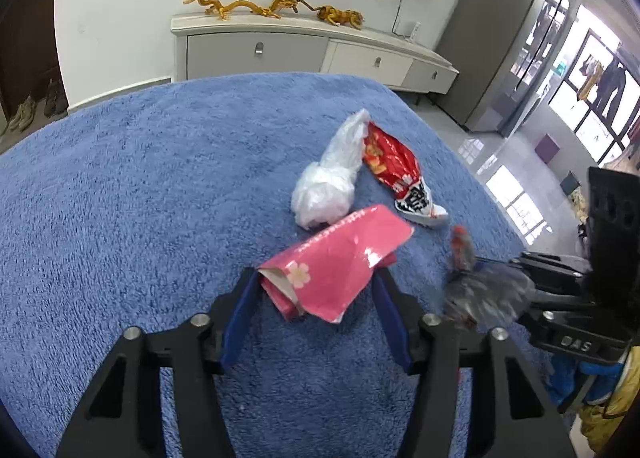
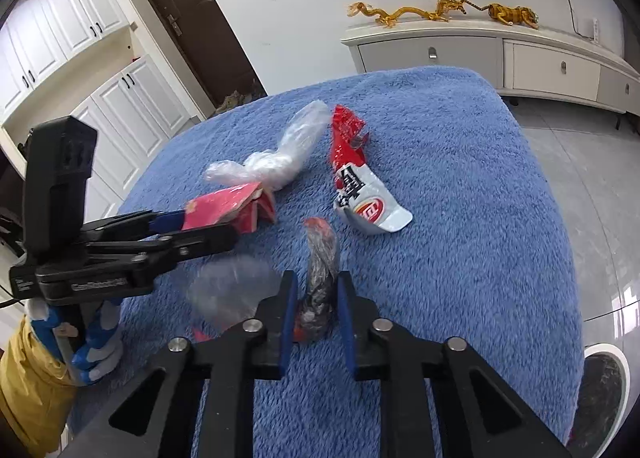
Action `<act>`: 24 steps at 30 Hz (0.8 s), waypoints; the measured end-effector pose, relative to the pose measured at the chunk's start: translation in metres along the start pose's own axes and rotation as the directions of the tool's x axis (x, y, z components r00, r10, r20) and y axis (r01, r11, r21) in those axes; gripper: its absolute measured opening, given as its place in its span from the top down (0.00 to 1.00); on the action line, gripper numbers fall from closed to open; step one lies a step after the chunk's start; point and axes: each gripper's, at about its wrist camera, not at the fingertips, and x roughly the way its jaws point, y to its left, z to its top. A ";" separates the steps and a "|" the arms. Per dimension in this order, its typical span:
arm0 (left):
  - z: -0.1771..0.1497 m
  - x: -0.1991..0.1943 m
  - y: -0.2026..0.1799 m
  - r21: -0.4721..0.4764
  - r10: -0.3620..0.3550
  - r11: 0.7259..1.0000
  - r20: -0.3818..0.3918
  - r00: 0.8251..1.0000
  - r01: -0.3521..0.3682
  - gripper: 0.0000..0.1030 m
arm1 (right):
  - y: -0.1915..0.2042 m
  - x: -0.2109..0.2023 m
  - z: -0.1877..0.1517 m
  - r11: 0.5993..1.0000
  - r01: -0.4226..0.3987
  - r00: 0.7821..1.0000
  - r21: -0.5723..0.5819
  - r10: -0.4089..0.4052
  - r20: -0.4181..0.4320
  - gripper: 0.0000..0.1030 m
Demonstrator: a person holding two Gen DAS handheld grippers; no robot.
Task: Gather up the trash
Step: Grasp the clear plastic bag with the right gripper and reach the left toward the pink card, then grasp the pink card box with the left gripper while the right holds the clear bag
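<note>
**Trash on a blue blanket, both grippers on wrappers**

A fuzzy blue blanket [image 1: 140, 198] covers the surface, with a white sideboard [image 1: 280, 46] carrying golden dragons [image 1: 240, 6] behind. The left gripper [image 1: 316, 290] pinches a pink wrapper [image 1: 336, 266] between its blue fingers [image 1: 240, 318]. The right gripper [image 2: 316, 298] straddles a crumpled clear wrapper [image 2: 320, 270], fingers [image 2: 288, 318] close at either side; whether they are touching it is unclear. A white plastic bag [image 1: 332, 178] and a red chip bag [image 1: 396, 170] lie side by side beyond the pink wrapper.
</note>
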 end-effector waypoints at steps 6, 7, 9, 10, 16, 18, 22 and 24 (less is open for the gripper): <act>-0.003 -0.001 -0.007 -0.011 -0.004 1.000 0.013 1.000 0.004 0.75 | 0.001 -0.014 -0.010 1.000 0.001 1.000 -0.006 -0.001 0.010 0.86; -0.003 -0.001 -0.007 -0.012 -0.006 1.000 0.017 1.000 0.006 0.76 | 0.001 -0.016 -0.012 1.000 0.001 1.000 -0.004 -0.001 0.012 0.86; -0.007 -0.007 -0.010 -0.017 -0.015 1.000 0.028 0.999 0.016 0.78 | 0.001 -0.022 -0.015 1.000 0.001 1.000 -0.002 -0.001 0.017 0.87; -0.010 -0.010 -0.012 -0.018 -0.019 1.000 0.032 0.999 0.019 0.79 | 0.001 -0.024 -0.016 1.000 0.002 1.000 -0.003 -0.002 0.017 0.87; -0.029 -0.042 -0.021 -0.028 -0.023 0.999 0.064 0.998 0.024 0.91 | 0.007 -0.047 -0.023 1.000 -0.002 0.999 0.000 0.002 0.047 0.87; -0.035 -0.053 -0.023 -0.038 -0.019 0.999 0.071 0.997 0.022 0.92 | 0.009 -0.057 -0.027 1.000 -0.005 0.998 0.002 0.004 0.060 0.88; -0.047 -0.077 -0.032 -0.043 -0.018 0.999 0.096 0.995 0.022 0.94 | 0.012 -0.078 -0.033 1.000 -0.005 0.996 0.007 0.005 0.090 0.88; -0.053 -0.089 -0.036 -0.045 -0.014 0.999 0.104 0.994 0.018 0.94 | 0.012 -0.090 -0.038 1.000 -0.006 0.994 0.010 0.005 0.106 0.88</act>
